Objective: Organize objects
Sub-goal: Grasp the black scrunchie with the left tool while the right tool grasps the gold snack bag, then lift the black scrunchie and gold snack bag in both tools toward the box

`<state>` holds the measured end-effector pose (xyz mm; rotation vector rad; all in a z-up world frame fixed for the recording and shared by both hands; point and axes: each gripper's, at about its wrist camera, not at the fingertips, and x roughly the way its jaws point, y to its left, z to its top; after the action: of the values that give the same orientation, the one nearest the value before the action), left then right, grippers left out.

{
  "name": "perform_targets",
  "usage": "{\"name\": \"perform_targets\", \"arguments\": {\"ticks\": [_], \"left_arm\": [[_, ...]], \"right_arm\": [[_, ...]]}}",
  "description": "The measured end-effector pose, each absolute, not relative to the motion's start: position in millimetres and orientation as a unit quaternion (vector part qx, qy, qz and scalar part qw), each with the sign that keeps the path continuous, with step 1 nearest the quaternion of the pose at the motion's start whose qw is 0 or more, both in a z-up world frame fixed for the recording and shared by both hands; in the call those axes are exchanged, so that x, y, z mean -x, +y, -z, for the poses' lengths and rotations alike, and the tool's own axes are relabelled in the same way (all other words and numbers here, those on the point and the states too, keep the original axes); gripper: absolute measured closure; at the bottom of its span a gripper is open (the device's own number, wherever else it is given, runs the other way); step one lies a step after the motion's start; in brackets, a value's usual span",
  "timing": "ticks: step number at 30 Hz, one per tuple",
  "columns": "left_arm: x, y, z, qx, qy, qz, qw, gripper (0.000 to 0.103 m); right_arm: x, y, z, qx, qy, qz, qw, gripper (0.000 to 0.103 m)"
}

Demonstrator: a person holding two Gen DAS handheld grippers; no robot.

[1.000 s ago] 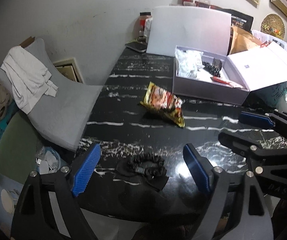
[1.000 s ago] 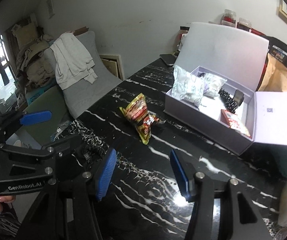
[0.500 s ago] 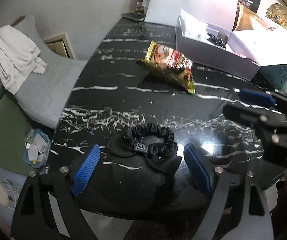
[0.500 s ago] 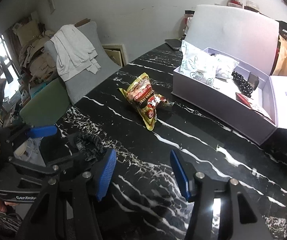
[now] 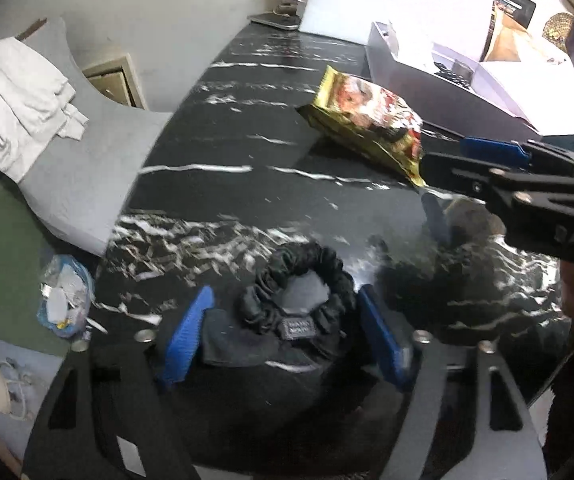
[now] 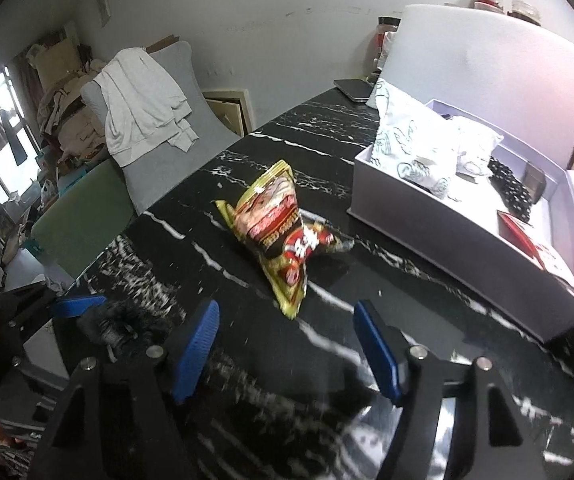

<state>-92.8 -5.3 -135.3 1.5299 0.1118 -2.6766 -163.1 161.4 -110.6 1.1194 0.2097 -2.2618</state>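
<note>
your left gripper (image 5: 283,332) is spread, the black scrunchie (image 5: 299,284) lying between its fingers. your right gripper (image 6: 287,344) is spread, just short of the snack bag (image 6: 279,236).

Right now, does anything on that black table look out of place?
Yes: a crumpled snack bag and a black scrunchie lie loose on the table, outside the open white box.

Left claw (image 5: 283,336) has dropped & closed in around the black ruffled fabric scrunchie (image 5: 299,280), blue pads now flanking it. Right claw (image 6: 287,344) moved fwd; gold-red foil snack bag (image 6: 279,232) now near, 12 o'clock.
</note>
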Motion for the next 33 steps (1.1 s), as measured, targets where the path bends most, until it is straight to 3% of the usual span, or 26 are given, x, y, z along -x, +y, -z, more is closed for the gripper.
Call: {"name": "perform_targets", "arguments": {"ticks": [2,14,16,18,23,33], "left_arm": [[97,-11,134,-0.49,0.036,0.87,0.03,0.049],[107,-47,129,-0.473,0.089,0.876,0.027,0.082],[106,-50,129,-0.471,0.097,0.876,0.024,0.083],[104,-50,129,-0.471,0.097,0.877,0.024,0.084],[100,-45,129,-0.471,0.091,0.877,0.028,0.084],[93,-32,128,-0.476,0.088,0.875,0.016,0.084]], "right_arm": [[171,155,113,-0.419,0.083,0.852,0.303,0.033],[199,122,115,-0.401,0.125,0.849,0.32,0.033],[200,120,118,-0.409,0.13,0.846,0.316,0.033],[199,120,122,-0.412,0.139,0.848,0.304,0.05],[194,130,122,-0.422,0.125,0.844,0.307,0.066],[165,147,120,-0.431,0.13,0.84,0.302,0.067]]}}
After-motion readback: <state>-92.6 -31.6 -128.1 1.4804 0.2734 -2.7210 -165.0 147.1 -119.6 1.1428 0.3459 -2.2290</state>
